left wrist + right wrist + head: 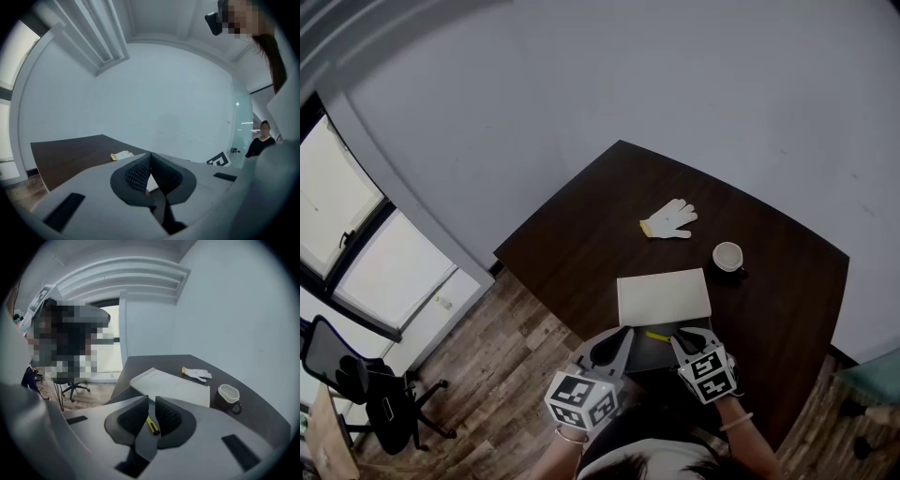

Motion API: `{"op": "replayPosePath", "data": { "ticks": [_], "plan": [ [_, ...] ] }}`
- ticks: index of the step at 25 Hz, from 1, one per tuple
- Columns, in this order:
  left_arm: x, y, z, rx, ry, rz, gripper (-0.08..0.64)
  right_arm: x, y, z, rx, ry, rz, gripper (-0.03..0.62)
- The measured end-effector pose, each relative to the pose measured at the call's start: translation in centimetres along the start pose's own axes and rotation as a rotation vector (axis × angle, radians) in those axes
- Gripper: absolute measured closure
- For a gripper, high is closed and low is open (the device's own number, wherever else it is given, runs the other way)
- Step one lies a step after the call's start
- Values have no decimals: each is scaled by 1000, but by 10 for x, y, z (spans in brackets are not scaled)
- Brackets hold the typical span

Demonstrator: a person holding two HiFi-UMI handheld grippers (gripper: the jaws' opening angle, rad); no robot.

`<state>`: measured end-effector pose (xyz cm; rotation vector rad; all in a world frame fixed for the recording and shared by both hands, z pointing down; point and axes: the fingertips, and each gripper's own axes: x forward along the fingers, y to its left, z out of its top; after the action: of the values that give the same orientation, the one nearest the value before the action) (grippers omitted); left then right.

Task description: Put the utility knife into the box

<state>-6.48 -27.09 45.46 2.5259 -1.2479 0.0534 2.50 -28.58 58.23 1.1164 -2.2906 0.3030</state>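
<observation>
— What's on your dark table [581, 253]?

— A white panel [664, 296] lies flat, touching the far side of the open grey box [652, 354] at the table's near edge. Your left gripper [623, 336] hangs at the box's left rim, its jaws pressed together at the tips and holding nothing. Your right gripper [680, 339] sits over the box's right half, its jaws a narrow slit apart and also empty.

— And the smaller items?

— A white mug [728, 256] stands beyond the box, just past the panel's right corner. A white work glove [670, 219] lies farther back still. The yellow utility knife [657, 336] rests inside the box, on its floor near the far wall, just left of your right gripper's tips.
</observation>
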Motion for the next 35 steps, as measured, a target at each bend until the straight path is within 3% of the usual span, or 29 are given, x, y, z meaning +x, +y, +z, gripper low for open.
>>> {"op": "replayPosePath", "data": {
  "ticks": [35],
  "plan": [
    [-28, -67, 22, 63, -69, 14, 543, -138, 1, 73, 61, -341, -92, 584]
  ]
}}
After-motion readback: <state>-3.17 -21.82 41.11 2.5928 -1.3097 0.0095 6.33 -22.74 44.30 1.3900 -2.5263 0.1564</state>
